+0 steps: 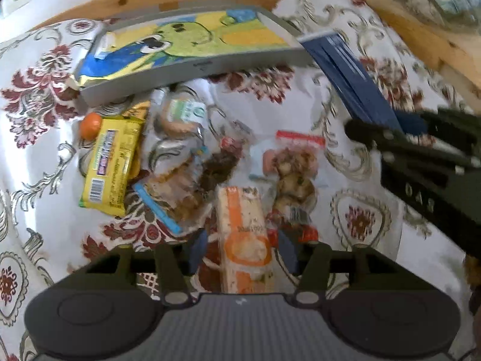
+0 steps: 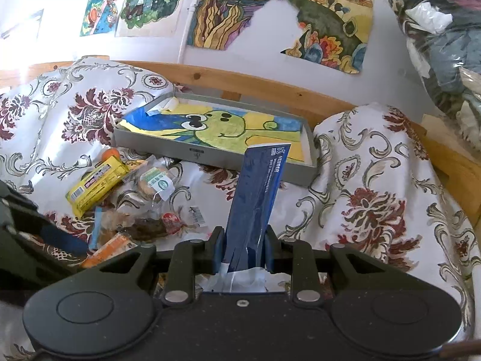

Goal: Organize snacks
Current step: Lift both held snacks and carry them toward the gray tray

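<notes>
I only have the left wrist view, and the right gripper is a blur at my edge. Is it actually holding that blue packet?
Observer: Yes. The right wrist view shows the right gripper shut on the blue packet.
Operator: Which end is gripped?
Observer: The end with crumpled white film, which sticks out behind the fingers.
Operator: And the other end?
Observer: It stands up, its printed end pointing toward the tray, at its near right corner.

A white wall [image 2: 255,69] hung with colourful drawings [image 2: 330,21] stood at twelve o'clock, behind a pine bed rail [image 2: 240,79]; floral bedding [image 2: 375,180] lay sunlit.
</notes>
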